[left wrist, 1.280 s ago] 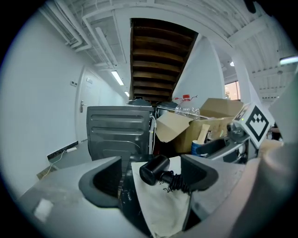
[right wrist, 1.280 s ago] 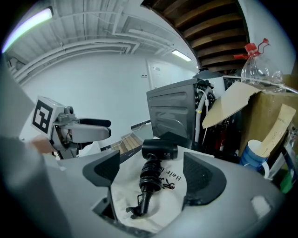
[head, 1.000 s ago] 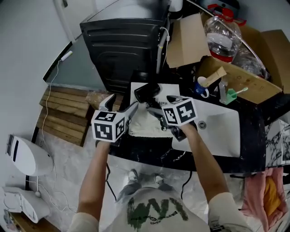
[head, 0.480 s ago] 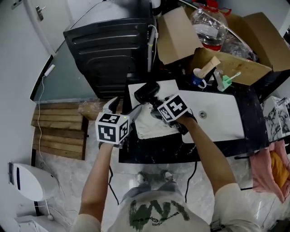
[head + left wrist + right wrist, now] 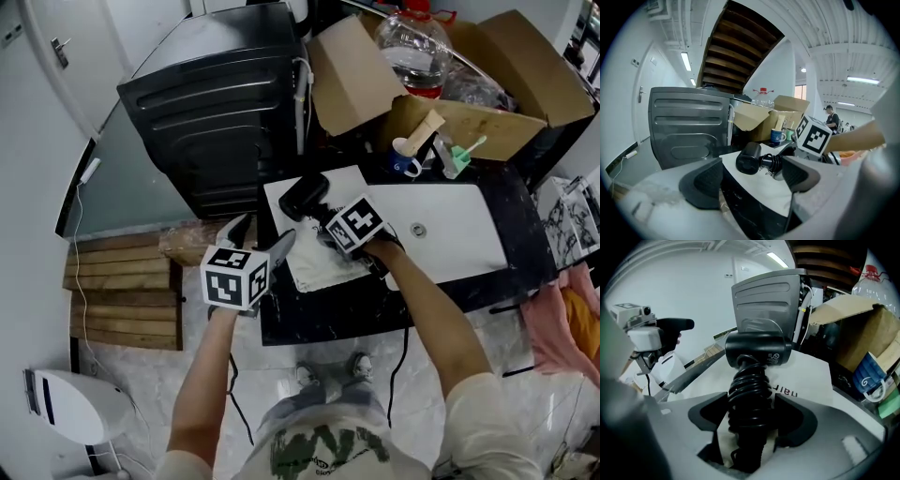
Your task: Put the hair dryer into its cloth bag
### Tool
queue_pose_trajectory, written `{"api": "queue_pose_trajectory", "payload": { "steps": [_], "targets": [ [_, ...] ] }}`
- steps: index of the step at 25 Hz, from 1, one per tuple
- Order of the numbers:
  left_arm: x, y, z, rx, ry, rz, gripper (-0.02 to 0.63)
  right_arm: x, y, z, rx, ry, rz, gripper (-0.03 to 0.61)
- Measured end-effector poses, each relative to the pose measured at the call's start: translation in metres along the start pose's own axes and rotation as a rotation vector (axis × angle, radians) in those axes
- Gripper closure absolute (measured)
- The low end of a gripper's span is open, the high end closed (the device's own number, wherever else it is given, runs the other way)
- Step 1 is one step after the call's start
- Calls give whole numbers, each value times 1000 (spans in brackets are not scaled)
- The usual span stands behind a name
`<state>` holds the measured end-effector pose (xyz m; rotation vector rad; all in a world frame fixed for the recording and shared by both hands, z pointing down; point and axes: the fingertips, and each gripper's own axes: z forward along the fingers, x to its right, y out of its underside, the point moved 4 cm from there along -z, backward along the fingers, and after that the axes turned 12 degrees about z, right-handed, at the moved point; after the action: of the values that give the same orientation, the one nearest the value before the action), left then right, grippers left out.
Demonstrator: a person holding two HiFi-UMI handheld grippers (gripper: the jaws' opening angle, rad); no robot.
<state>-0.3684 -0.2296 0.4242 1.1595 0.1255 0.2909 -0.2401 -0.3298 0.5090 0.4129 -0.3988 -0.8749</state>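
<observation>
Hair dryer [image 5: 305,195], black: lies on the white cloth bag [image 5: 314,267], at the left part of the dark counter [image 5: 319,314]. Barrel lies crosswise at the bag's far end. Handle, wound with its cord, runs back toward the person and rightward.

Right hand-held gripper [image 5: 752,413]: jaws have just been closing and are clamped on the cord-wound handle.

Left hand-held gripper [image 5: 752,178]: jaws spread, nothing in them, at the counter's near left edge just beside the bag.

Writing: print [image 5: 782,389] on the bag reads "hair". Round label [image 5: 774,356] on the barrel is unreadable.

Around:
- black appliance [image 5: 216,112] behind
- white sink [image 5: 459,230] to the right
- blue mug [image 5: 406,159], cardboard boxes [image 5: 347,70] and clear bottle [image 5: 412,47] beyond
</observation>
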Motion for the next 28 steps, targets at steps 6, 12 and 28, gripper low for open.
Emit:
{"api": "queue_pose_trajectory", "payload": {
  "steps": [6,12,28],
  "targets": [
    [3,6,-2,1,21,-7,216,1,1,1,-9,0,26,260],
    [6,7,-3,8,34,-17,216,-5,0,-2,-21,24,18,311],
    [39,-4,-3,64,71,-43,216,-4,29,-73,136,62,135,319]
  ]
}}
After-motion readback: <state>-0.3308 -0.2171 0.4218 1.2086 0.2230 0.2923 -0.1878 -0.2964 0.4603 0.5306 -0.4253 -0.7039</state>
